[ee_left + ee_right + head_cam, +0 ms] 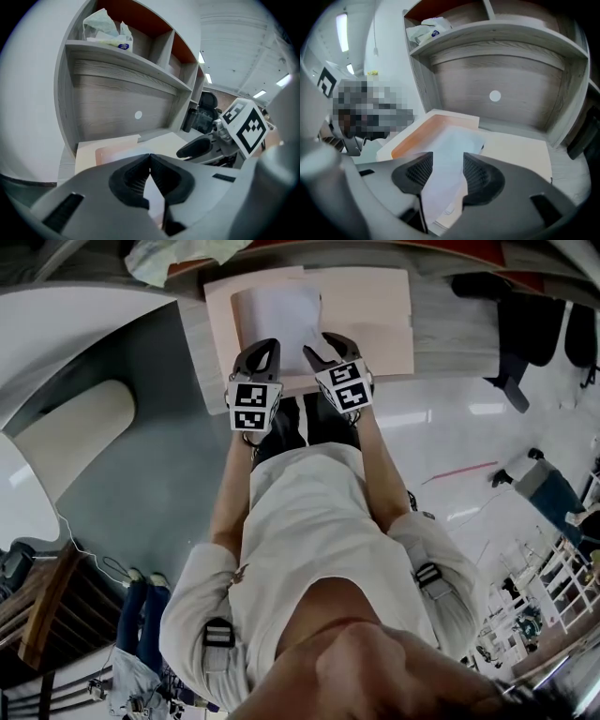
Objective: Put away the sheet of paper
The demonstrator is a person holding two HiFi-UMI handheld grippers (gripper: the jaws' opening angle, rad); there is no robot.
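An open peach folder (375, 315) lies on the desk under the shelf unit. The white sheet of paper (279, 320) rests flat inside it, across the fold. The folder's left cover (410, 136) stands tilted up beside the sheet. My left gripper (265, 348) is at that cover's near edge; its jaws (150, 157) meet at the tips, apparently pinching the cover. My right gripper (321, 341) hangs just above the sheet's near right part. Its jaws (447, 161) are open, and the paper (450, 154) shows between them without touching the pads.
A grey desk (450, 324) carries a wooden shelf unit (501, 42) with a crumpled plastic bag (105, 30) on top. The back panel has a round cable hole (495, 96). A black office chair (525, 320) stands to the right, a beige seat (75, 432) to the left.
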